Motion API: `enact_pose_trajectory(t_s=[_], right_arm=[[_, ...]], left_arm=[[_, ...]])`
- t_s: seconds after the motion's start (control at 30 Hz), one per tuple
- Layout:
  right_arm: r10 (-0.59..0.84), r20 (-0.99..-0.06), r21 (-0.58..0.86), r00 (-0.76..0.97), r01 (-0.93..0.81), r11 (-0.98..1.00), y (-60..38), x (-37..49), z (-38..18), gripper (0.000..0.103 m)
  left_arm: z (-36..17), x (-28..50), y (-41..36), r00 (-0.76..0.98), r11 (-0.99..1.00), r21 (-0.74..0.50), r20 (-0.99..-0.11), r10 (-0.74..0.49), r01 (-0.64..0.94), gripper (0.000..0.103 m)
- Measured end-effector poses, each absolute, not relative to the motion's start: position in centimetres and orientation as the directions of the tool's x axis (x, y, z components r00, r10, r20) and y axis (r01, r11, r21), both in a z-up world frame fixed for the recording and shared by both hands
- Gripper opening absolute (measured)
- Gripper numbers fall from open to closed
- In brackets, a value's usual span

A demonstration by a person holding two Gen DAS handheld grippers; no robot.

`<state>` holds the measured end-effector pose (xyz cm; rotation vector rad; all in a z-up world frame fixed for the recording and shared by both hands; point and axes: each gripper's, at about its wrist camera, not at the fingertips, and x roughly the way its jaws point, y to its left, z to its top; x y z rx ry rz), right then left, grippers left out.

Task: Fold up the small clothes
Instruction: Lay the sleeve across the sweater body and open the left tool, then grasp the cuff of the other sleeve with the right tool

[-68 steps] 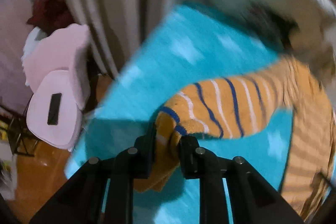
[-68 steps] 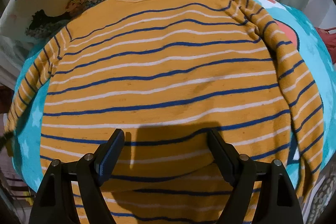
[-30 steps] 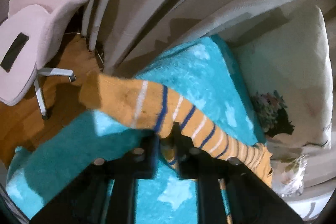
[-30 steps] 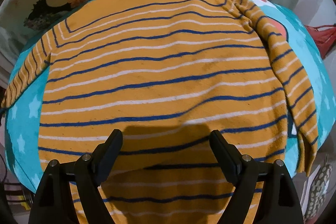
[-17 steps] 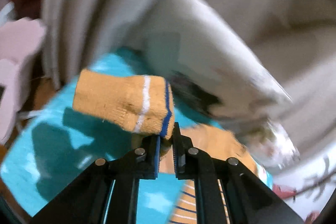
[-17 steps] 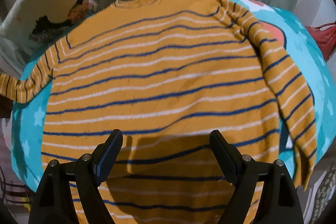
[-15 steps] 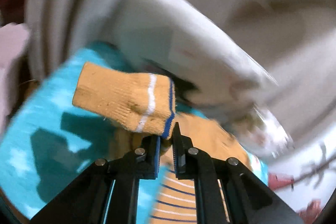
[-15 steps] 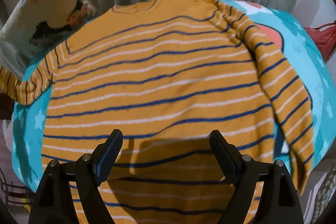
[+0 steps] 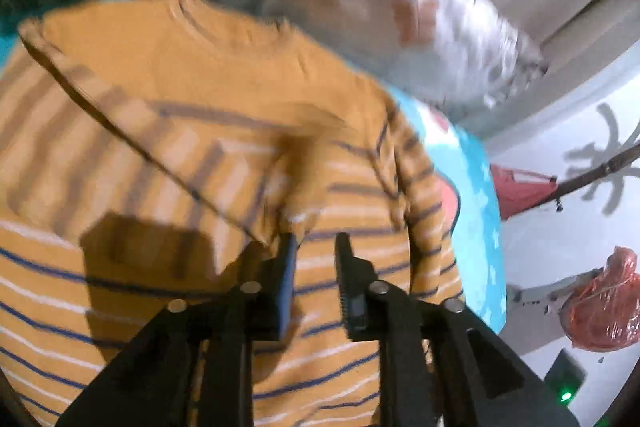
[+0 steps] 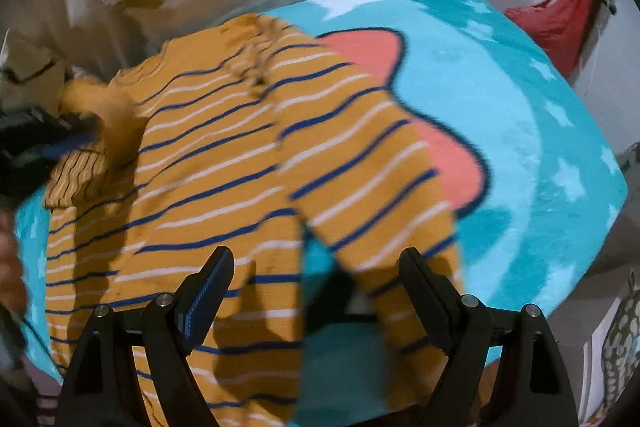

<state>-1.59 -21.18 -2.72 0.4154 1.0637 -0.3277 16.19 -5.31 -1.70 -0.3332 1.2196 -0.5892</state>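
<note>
Swung inward from the bed's edge, the left claw (image 9: 314,247) now hangs over the chest of the orange striped sweater (image 9: 200,147), where a second ago it was out beside the bed with the cuff pinched between its pads. In the left wrist view the sleeve (image 9: 132,143) lies diagonally across the sweater's front, carried there, I judge, to make the first fold. The jaws are opening, with a narrow gap between them; only the sweater's body shows through that gap, so the sleeve looks released, though blur keeps me from being sure. A floral pillow (image 9: 420,7) sits just beyond the collar, and the turquoise blanket (image 9: 472,187) shows at the right.

In the right wrist view the right claw (image 10: 316,275) stands wide open and holds nothing. It hovers over the lower end of the other sleeve (image 10: 380,179), which lies along the sweater's side on the blanket (image 10: 520,107). Earlier this claw looked squarely at the middle of the sweater; now the sleeve sits between its fingers, probably lined up for the matching fold. The left claw (image 10: 48,135) shows at the far left, with the folded cuff bunched beside it. The sweater (image 10: 200,167) lies spread on the bed.
</note>
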Motion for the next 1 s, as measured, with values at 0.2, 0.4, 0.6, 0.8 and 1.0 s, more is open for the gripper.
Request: enact_pose_trajectory(t_s=[0.2,0.4,0.6,0.8,1.0], right_arm=[[-0.032,-0.873,0.194,0.487,0.407,0.893,-23.7,-0.9,-2.1,0.088],[0.113,-0.822,0.291,0.558,0.241,0.926,-22.2,5.4,-1.6,0.088],[0.085,-0.824,0.178,0.561,0.114,0.977,-18.6,12.4,-2.6,0.088],[0.014,-0.896,0.055,0.445,0.080,0.995,-17.2,18.1,-6.6,0.073],[-0.073,-0.890,0.002,0.450,0.165,0.986,-18.7,19.7,-6.2,0.075]], left_arm=[[0.0,12.4,-3.2,0.245,0.811,-0.527,-0.776,-0.581,0.254,0.057],[1.6,9.6,3.9,0.360,0.908,-0.404,-0.836,-0.415,0.108,0.061],[1.1,6.9,10.9,0.422,0.958,-0.282,-0.875,-0.236,-0.050,0.062],[0.0,5.0,15.4,0.425,0.975,-0.172,-0.900,-0.097,-0.143,0.062],[-1.6,4.6,18.2,0.386,0.966,-0.182,-0.917,-0.100,-0.181,0.063]])
